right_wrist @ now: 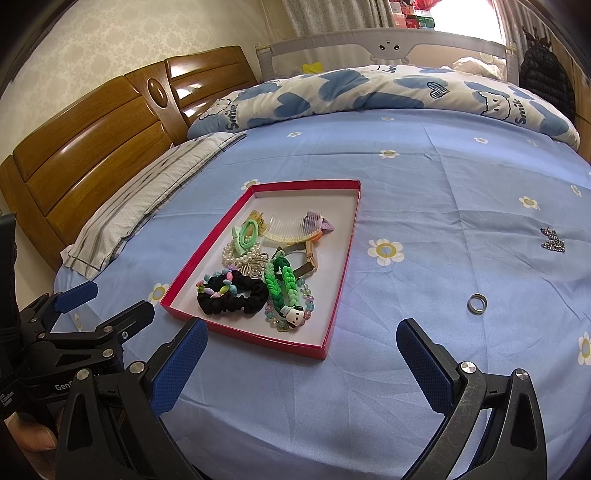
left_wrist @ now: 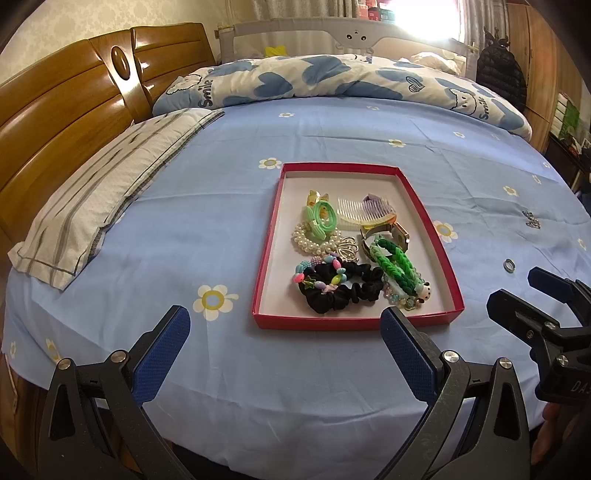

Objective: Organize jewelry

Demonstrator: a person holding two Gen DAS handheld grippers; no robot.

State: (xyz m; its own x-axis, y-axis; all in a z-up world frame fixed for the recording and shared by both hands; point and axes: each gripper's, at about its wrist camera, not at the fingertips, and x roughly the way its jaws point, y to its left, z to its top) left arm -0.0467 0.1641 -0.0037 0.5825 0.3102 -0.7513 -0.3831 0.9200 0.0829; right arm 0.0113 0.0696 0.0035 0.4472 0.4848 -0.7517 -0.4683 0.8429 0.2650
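On the bed (right_wrist: 424, 177), right of the box (right_wrist: 334, 295), a small ring (right_wrist: 477, 303) lies flat: light, hard, slippery; pinch across its rim. Both the left tool (left_wrist: 286, 341) and the right tool (right_wrist: 301, 354) are released, empty.

A wooden headboard (left_wrist: 70, 110) fills the upper left, a blue flowered bedsheet (left_wrist: 332, 122) spreads across the centre, and a glaring window (left_wrist: 424, 18) sits top right.

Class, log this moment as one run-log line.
left gripper: open, empty | right gripper: open, empty | red tray: mostly filled | ring, sparkly bow: on sheet outside tray
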